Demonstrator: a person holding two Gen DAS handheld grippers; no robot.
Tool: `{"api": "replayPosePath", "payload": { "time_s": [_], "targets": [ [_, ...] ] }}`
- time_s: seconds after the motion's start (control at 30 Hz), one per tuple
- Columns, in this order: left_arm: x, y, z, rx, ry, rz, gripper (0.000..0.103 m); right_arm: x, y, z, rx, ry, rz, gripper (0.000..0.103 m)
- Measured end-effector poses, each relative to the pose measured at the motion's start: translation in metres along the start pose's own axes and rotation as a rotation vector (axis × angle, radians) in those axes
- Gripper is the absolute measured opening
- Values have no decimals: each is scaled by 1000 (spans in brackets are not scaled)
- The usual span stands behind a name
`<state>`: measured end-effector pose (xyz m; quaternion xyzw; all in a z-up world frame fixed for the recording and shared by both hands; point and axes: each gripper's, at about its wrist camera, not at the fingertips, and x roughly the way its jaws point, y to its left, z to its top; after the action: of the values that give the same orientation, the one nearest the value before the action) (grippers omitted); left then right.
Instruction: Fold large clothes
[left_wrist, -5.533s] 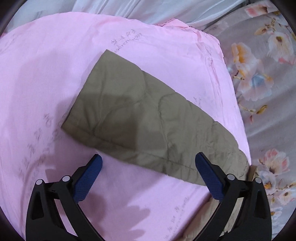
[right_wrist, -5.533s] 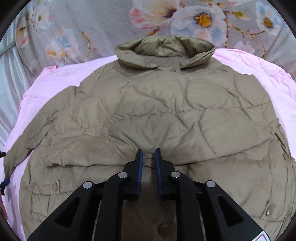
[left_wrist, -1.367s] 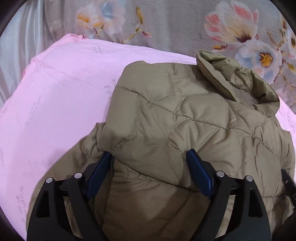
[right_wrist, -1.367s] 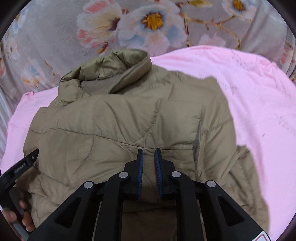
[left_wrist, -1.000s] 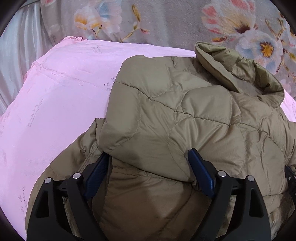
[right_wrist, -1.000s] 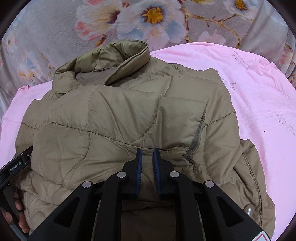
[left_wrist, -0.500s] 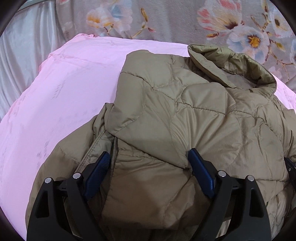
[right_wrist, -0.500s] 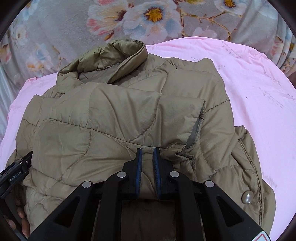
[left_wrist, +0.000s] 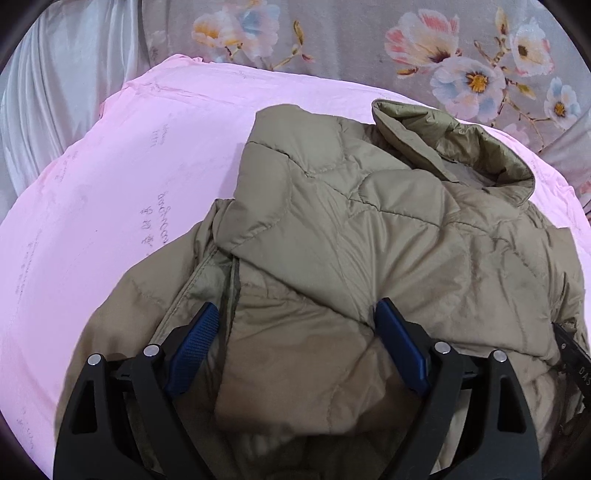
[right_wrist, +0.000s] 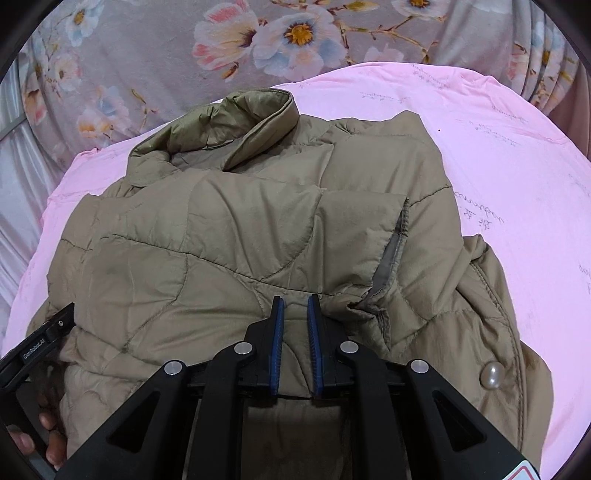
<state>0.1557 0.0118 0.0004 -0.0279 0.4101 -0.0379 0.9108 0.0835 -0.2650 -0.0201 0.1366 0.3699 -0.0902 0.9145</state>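
An olive quilted jacket (left_wrist: 369, 229) (right_wrist: 240, 229) lies on a pink sheet (left_wrist: 129, 184), collar (left_wrist: 461, 147) (right_wrist: 229, 122) at the far end and its lower part doubled over the body. My left gripper (left_wrist: 295, 332) stands wide, shut on the thick folded bundle at the jacket's left side. My right gripper (right_wrist: 295, 314) pinches the folded edge at the right side. Its jaws are opening, with fabric still between the pads. The left gripper's side (right_wrist: 40, 343) and a hand's fingers (right_wrist: 48, 443) show at the right wrist view's lower left.
Grey flowered fabric (left_wrist: 369, 44) (right_wrist: 147, 55) lies beyond the pink sheet (right_wrist: 498, 147). Pale satin cloth (left_wrist: 55, 92) hangs at the far left. A pearl snap button (right_wrist: 491, 374) sits on the jacket's right front edge.
Both grippers have moved toward the collar with the jacket's folded edge between their fingers. The right gripper's pads stand slightly further apart than half a second ago.
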Motion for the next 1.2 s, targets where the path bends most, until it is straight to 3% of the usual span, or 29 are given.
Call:
{"api": "replayPosePath", "payload": {
  "time_s": [0.13, 0.17, 0.27, 0.4, 0.47, 0.57, 0.6, 0.63, 0.7, 0.73, 1.0, 1.1, 1.2],
  "targets": [
    [-38, -11, 44, -4, -91, -70, 85, -22, 6, 25, 11, -32, 52, 48],
    [-45, -16, 57, -3, -115, -83, 91, -28, 8, 35, 13, -58, 61, 50],
    [-41, -32, 107, -25, -128, -142, 94, -31, 11, 76, 58, -98, 120, 56],
    [20, -47, 148, -101, 3, -165, 93, 0, 6, 119, 167, -74, 196, 56],
    [52, -55, 150, -110, 56, -140, 84, 24, 8, 133, 204, -40, 209, 50],
    [92, -63, 142, -89, 123, -75, 79, 53, 13, 144, 197, 5, 196, 24],
    [98, -63, 139, -85, 130, -60, 79, 60, 16, 145, 183, 13, 182, 12],
    [104, -64, 134, -73, 118, -43, 79, 68, 17, 144, 165, 27, 160, 6],
    [108, -70, 128, -28, 86, 0, 81, 84, 16, 140, 123, 49, 93, 5],
    [111, -74, 124, 0, 73, 25, 82, 91, 14, 137, 111, 61, 64, 0],
    [119, -80, 115, 47, 22, 82, 86, 105, 4, 128, 112, 71, 38, 0],
    [107, -70, 115, 44, 27, 49, 85, 87, -4, 129, 144, 46, 23, 0],
    [80, -45, 135, -35, -27, -13, 85, 51, -12, 140, 146, -54, 10, 10]
  ]
}}
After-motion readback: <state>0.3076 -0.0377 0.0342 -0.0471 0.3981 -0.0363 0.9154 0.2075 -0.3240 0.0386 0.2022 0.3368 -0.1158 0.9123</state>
